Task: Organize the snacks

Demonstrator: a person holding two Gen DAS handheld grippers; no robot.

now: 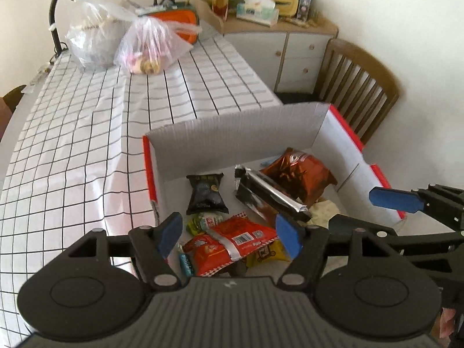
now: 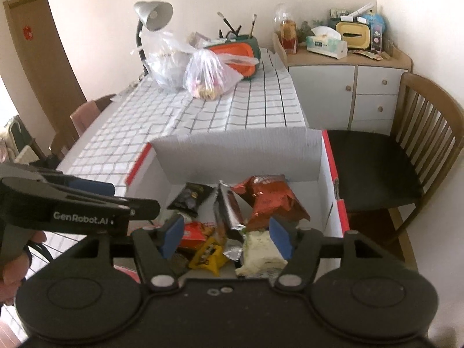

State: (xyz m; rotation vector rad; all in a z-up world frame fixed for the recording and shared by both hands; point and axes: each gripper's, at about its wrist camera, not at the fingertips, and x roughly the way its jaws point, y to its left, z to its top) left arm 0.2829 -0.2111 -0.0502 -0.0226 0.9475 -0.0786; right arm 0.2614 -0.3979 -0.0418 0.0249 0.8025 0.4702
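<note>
Both grippers — left gripper (image 1: 230,233), right gripper (image 2: 226,236) — open, empty over box (image 1: 237,133); snack packs (image 1: 232,240) light, crinkly, slippery — pinch sealed edge.

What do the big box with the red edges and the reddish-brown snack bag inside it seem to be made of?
Box: most likely corrugated cardboard, matte white inside with red outer faces; fine ribbing shows on its raised flap.
Reddish-brown snack bag: probably metallised plastic film, glossy; it is crinkled and throws bright glints. The film type cannot be told for certain.
</note>
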